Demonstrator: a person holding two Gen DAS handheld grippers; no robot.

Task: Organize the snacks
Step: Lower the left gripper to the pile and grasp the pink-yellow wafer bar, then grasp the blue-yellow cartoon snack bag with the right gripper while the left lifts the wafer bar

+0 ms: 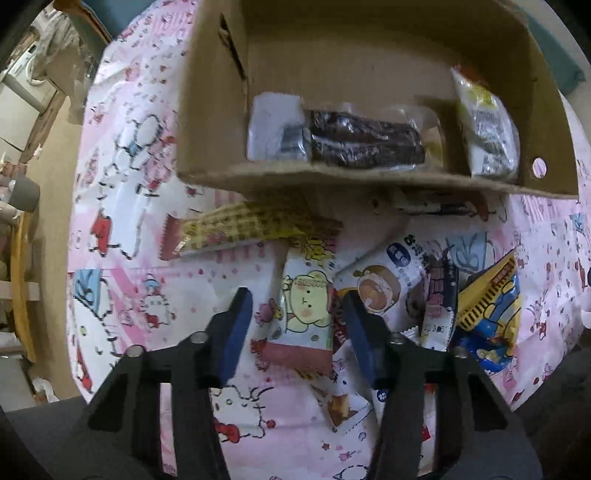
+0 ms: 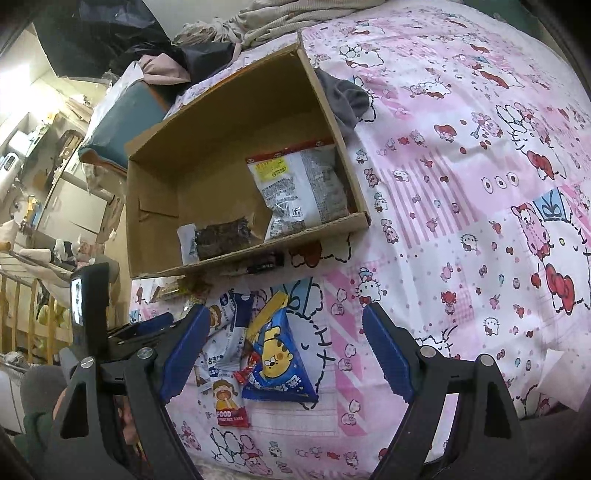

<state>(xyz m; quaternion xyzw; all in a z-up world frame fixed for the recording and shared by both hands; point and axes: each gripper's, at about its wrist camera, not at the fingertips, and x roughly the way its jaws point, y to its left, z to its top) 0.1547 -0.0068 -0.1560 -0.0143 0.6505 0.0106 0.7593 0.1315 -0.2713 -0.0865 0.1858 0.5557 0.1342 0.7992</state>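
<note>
My left gripper [image 1: 297, 317] points down at the pink bedspread. A white snack packet with a yellow bear [image 1: 304, 310] lies flat between its blue pads [image 1: 240, 325]. A gap shows on the left side, so the jaws stand partly closed and are not gripping. More packets lie to the right, among them a white cake packet [image 1: 384, 284] and a yellow-blue one [image 1: 491, 306]. A yellow wafer packet [image 1: 251, 225] lies in front of the cardboard box [image 1: 332, 177]. The box holds a dark bar [image 1: 362, 144] and a white bag [image 1: 487, 136]. My right gripper [image 2: 284, 332] hovers open above a blue triangular tiger packet [image 2: 277, 365].
The cardboard box [image 2: 251, 254] lies on the cartoon-print bedspread [image 2: 461, 166], with a grey cloth [image 2: 343, 99] at its far right side. Clothes [image 2: 221, 29] are heaped at the far end of the bed. A wooden rail [image 2: 26, 314] and cluttered furniture stand beyond the left edge.
</note>
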